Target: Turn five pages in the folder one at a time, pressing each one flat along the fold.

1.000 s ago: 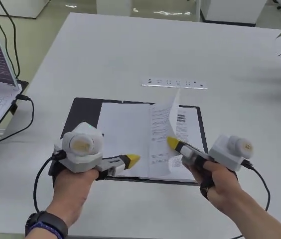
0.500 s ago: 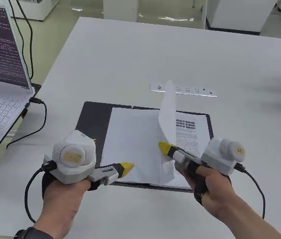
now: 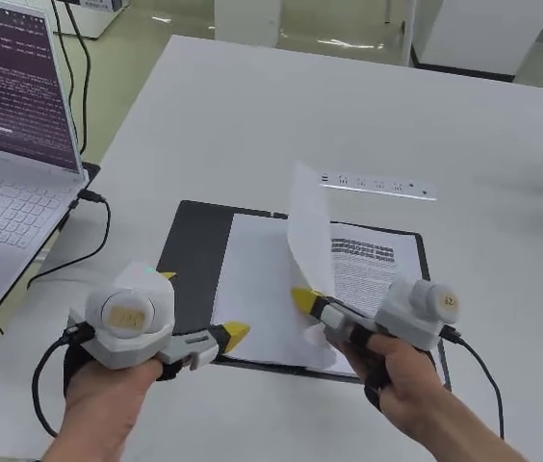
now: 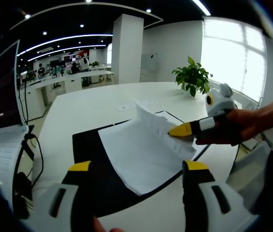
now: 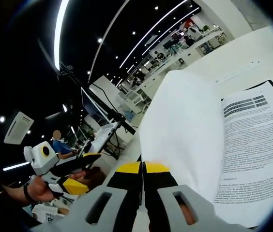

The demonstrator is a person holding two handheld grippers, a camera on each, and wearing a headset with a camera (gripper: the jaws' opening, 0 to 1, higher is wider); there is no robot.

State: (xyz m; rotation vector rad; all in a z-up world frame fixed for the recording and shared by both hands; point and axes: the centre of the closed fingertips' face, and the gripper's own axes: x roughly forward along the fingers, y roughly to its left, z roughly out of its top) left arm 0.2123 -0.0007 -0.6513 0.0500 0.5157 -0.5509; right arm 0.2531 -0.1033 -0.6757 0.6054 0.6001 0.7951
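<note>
As the right gripper clamps a page upright over the folder, left gripper near its front edge, jaws apart, printed sheet partly hidden

Bright ceiling-lit frames, fisheye-warped gripper views.

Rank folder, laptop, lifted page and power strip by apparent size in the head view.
Largest to smallest:
1. folder
2. laptop, visible part only, since the frame edge cuts it off
3. lifted page, seen at a slant
4. power strip
</note>
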